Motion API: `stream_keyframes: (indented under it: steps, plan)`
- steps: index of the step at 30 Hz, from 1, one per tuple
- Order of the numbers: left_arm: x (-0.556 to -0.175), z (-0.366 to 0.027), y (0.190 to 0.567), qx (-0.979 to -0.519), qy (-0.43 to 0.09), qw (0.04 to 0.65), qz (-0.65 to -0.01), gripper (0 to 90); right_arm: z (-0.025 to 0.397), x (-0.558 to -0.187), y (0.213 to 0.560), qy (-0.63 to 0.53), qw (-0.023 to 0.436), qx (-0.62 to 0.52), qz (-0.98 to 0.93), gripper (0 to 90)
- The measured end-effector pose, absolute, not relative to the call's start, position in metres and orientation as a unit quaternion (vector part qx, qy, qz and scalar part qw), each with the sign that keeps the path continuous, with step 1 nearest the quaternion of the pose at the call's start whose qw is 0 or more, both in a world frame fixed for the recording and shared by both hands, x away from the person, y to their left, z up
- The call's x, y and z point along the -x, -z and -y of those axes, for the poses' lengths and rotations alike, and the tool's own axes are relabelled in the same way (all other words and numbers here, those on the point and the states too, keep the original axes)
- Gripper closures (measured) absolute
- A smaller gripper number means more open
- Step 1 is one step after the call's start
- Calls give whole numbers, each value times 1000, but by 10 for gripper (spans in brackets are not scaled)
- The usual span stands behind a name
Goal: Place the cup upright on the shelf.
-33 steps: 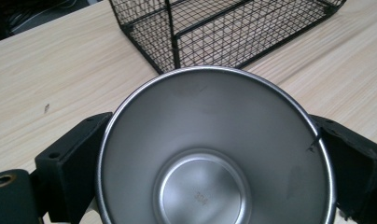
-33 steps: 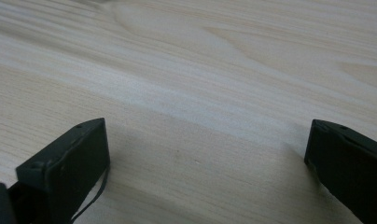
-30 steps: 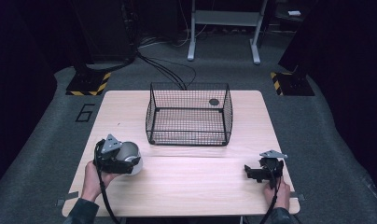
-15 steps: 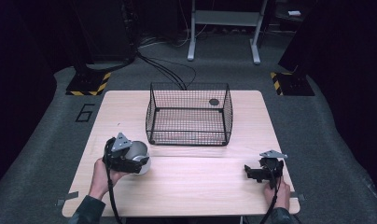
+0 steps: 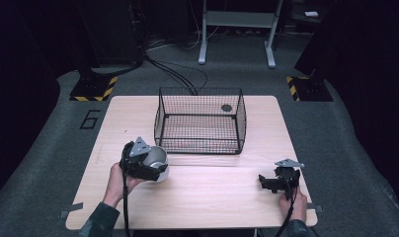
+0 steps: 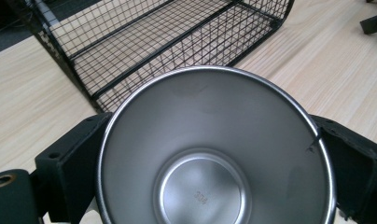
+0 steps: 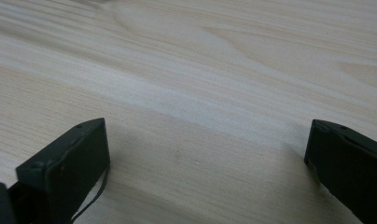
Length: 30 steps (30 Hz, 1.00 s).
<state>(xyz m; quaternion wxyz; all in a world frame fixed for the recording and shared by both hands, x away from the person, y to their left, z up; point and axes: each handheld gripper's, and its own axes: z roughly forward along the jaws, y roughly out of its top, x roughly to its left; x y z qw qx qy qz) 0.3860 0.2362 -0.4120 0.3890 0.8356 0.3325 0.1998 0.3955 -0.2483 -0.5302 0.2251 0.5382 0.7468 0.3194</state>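
Left hand (image 5: 117,178) entering from the bottom edge, forearm angled up and slightly rightward, wrapped around the left gripper (image 5: 155,167) at the near-left part of the table (image 5: 197,197). Jaws clamped on opposite sides of a steel cup (image 5: 158,159), seen in the left gripper view as a shiny round interior (image 6: 214,154) with a black jaw pressed against each side of the rim. Cup mouth tipped toward that camera, base marked with small digits. Whether the cup touches the tabletop: cannot tell. Grey three-cornered plate on top of the gripper, cable trailing back along the forearm. Wire basket (image 5: 200,121) standing upright at the table's middle, toward the far edge, open at the top, a small dark round object (image 5: 226,107) near its far-right corner. Near-left corner of the basket just beyond the cup, close but apart. Right hand (image 5: 292,206) at the near-right corner of the table, close to the near edge, holding the right gripper (image 5: 262,181) low over the wood and pointing left. In the right gripper view, jaws spread wide with bare wood grain (image 7: 200,93) between them, nothing held. Broad strip of bare tabletop between the two grippers and in front of the basket. Bare wood also to the left and right of the basket. Grey floor (image 5: 365,163) around the table.
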Motion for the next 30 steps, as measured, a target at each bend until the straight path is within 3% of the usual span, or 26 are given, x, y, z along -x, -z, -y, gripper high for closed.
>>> stream_keyframes:
  steps: [30]
  plan:
    - [-405,-201,398,-849,-172,399,-300,64,248,-395,530,-320,226,-538,-746,0]
